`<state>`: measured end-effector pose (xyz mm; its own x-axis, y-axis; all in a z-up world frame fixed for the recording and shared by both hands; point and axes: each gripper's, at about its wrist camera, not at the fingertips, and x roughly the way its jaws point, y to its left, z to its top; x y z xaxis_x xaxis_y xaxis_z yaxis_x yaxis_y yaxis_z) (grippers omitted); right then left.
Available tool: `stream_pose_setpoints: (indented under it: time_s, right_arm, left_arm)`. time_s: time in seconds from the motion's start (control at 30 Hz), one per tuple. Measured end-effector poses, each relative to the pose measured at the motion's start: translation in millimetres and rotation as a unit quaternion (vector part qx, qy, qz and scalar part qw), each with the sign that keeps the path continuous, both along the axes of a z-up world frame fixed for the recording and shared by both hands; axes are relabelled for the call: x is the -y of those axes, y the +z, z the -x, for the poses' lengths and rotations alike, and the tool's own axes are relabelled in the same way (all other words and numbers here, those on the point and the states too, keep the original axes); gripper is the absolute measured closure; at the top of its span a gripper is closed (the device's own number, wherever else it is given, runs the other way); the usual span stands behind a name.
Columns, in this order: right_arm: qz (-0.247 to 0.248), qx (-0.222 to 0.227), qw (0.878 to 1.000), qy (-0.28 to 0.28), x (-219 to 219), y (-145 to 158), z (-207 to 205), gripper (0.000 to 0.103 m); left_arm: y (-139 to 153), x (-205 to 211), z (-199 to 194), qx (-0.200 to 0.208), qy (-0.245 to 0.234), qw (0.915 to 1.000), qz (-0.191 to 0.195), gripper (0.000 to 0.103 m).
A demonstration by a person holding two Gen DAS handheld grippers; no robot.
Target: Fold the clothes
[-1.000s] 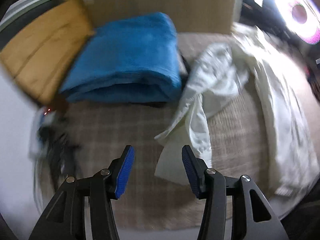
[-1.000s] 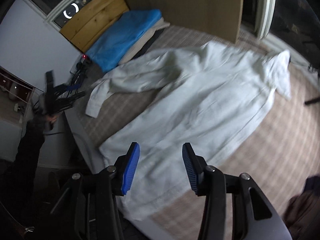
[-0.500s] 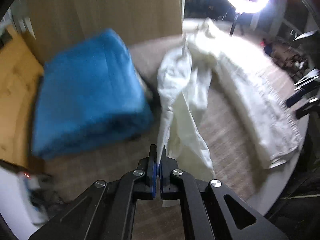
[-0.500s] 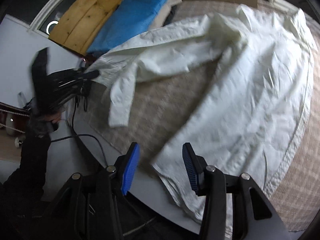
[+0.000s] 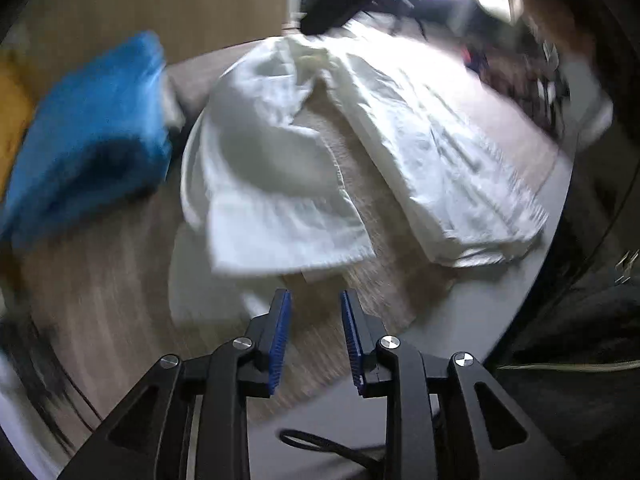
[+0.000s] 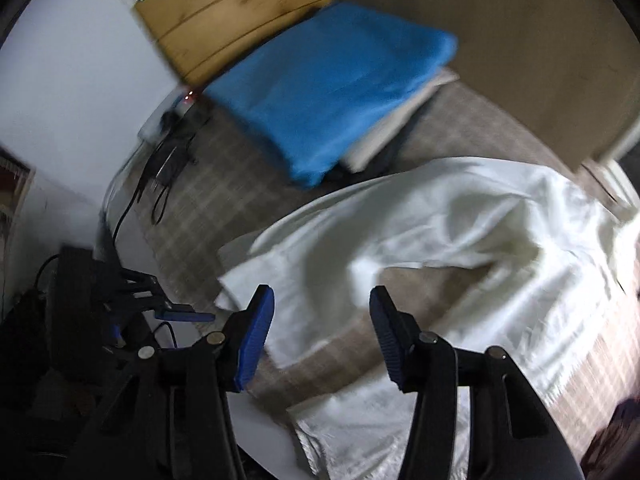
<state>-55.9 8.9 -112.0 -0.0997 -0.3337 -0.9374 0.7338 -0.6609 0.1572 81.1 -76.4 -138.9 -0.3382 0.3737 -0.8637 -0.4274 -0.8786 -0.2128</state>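
White cotton-looking garment [image 5: 360, 152], probably a shirt or robe, lies spread and rumpled on the checked bed cover [image 5: 120, 280]; we use the folded blue blanket [image 5: 88, 136] as landmark.

Left wrist view: the garment sits just right of the blue blanket, one sleeve [image 5: 276, 208] flopped toward us, cuff end nearest the left gripper [image 5: 314, 336]. Its fingers [image 5: 280, 336] are apart and opening, nothing between them; the sleeve edge lies just ahead of the tips, not touching. We judge this as a sleeve drop: the sleeve has been let go and the fold of the sleeve over the body is not finished. Gripper tilts steeply down at the cover, near the bed edge on the side away from the blanket. A black cable [image 5: 320, 444] shows below the fingers. Heavy blur here.

Right wrist view: the blue blanket [image 6: 328, 92] is up at the far end by a wooden headboard [image 6: 232, 12]; the garment [image 6: 460, 248] lies on the near side of it, filling the right and lower frame. The right gripper [image 6: 322, 328] points steeply down over the sleeve and cuff area, fingers [image 6: 256, 332] apart and widening, empty. The left gripper [image 6: 160, 304] shows at the left, off the bed edge, well apart from the blanket.

Next move, as we read it: one gripper needs to come down on a clean edge, cuff or hem, pinch a single layer and carry it across the body. Rumples near the shoulder call for flattening first.
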Motion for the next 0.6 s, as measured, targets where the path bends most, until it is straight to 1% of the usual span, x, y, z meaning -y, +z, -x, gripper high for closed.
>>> stream_pose_setpoints:
  time_s: [0.07, 0.13, 0.17, 0.23, 0.27, 0.37, 0.43, 0.5, 0.53, 0.57, 0.6]
  right_arm:
    - [-0.016, 0.005, 0.999, 0.030, 19, -17, -8, 0.054]
    - [-0.032, 0.010, 0.998, 0.049, 34, -40, -18, 0.053]
    - [-0.034, 0.020, 0.998, 0.058, 40, -51, -23, 0.053]
    - [-0.033, 0.043, 0.996, 0.072, 50, -73, -32, 0.053]
    - [-0.036, 0.043, 0.996, 0.075, 54, -81, -36, 0.053]
    - [-0.051, 0.009, 0.995, 0.086, 65, -97, -46, 0.053]
    - [-0.069, -0.014, 0.992, 0.102, 71, -106, -53, 0.053]
    - [-0.091, -0.026, 0.990, 0.108, 71, -114, -53, 0.054]
    - [-0.099, -0.030, 0.989, 0.108, 70, -116, -52, 0.067]
    - [-0.088, -0.018, 0.992, 0.093, 64, -111, -45, 0.080]
    - [-0.077, -0.006, 0.994, 0.077, 57, -106, -37, 0.099]
  left_arm:
    - [-3, 17, -4, 0.002, 0.037, 0.9993, -0.007, 0.069]
    - [-8, 33, -3, 0.001, 0.067, 0.9977, -0.002, 0.069]
    - [-12, 40, 0, -0.001, 0.078, 0.9969, 0.002, 0.069]
    - [-17, 52, 4, 0.001, 0.092, 0.9958, 0.000, 0.069]
    - [-20, 59, 6, 0.008, 0.100, 0.9950, -0.004, 0.069]
    - [-25, 66, 4, 0.012, 0.106, 0.9942, -0.010, 0.069]
    - [-27, 71, 3, 0.018, 0.112, 0.9935, -0.013, 0.069]
    - [-30, 74, 4, 0.026, 0.120, 0.9922, -0.021, 0.069]
    - [-31, 74, 5, 0.030, 0.122, 0.9917, -0.026, 0.069]
    - [-31, 70, 5, 0.030, 0.119, 0.9921, -0.029, 0.069]
    - [-31, 66, 6, 0.029, 0.114, 0.9926, -0.031, 0.069]
